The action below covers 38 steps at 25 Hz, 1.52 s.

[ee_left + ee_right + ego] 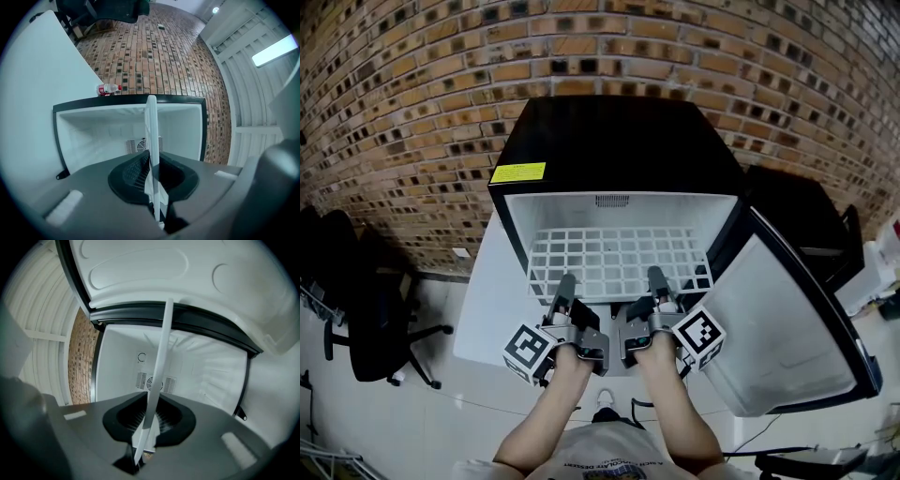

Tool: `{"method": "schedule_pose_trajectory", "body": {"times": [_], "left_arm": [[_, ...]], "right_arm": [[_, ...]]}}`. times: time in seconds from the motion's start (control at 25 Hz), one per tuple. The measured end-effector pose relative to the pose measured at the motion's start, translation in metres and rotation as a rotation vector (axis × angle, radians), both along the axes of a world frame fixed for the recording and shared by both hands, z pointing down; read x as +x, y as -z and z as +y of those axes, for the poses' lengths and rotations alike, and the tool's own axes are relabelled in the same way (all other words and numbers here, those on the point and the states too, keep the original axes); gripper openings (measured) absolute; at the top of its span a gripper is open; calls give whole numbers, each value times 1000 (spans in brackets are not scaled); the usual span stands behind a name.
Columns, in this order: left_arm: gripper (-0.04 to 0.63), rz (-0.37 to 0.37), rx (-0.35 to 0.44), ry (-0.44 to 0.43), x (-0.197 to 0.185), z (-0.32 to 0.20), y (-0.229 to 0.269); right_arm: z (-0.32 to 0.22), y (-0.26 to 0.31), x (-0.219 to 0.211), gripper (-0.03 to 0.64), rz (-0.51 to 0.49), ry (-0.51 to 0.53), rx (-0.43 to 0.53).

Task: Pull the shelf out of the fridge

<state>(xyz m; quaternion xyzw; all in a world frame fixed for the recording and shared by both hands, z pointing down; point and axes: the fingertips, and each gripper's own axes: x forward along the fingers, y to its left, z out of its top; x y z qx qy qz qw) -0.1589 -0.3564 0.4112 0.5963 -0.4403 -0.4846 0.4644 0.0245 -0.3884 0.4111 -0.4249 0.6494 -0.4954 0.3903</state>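
Two handheld grippers meet at the front edge of a white wire shelf [619, 255], and we hold one in each hand. Our left gripper [566, 283] is closed narrow on the shelf's front edge, toward its left side. Our right gripper [657, 279] grips the same edge near it, toward the right. In each gripper view we see the shelf edge-on, a thin white strip pinched between the dark pads. The shelf lies flat, most of it inside a black fridge [609, 141] with a white interior, its front edge at the mouth of the compartment. The fridge door [783, 328] stands wide open to our right. A yellow label [517, 172] sits on the fridge top's front left corner. Behind the fridge rises a brick wall [581, 37]. A black office chair [370, 319] stands to our left.
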Motion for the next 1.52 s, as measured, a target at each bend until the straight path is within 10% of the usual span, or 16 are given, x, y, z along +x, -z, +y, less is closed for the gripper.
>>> {"method": "schedule_pose_trajectory", "body": {"times": [1.52], "left_arm": [[20, -32, 10, -66, 5, 111, -19]], "right_arm": [[122, -23, 5, 64, 110, -21, 9]]}}
